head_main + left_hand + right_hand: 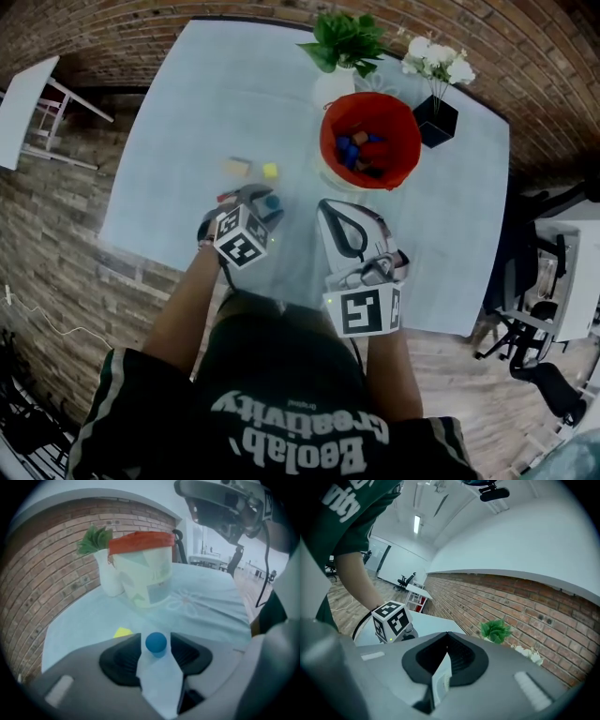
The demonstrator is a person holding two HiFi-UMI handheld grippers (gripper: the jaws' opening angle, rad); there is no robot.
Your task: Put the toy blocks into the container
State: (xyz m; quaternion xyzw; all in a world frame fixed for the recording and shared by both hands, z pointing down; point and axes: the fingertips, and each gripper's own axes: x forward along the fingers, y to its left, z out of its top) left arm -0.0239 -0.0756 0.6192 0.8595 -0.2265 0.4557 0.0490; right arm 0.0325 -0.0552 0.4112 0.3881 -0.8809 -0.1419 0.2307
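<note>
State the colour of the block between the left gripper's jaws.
Blue block; clearest in the left gripper view.

blocks [360, 150] in container [329, 141], plant [345, 39] behind

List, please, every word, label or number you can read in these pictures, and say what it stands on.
"Beolab Creativity": back of the person's shirt, upside down in the head view; the first letter is uncertain.
"vity": the same shirt in the right gripper view.
Small word beside "Creativity": too small to read.
</note>
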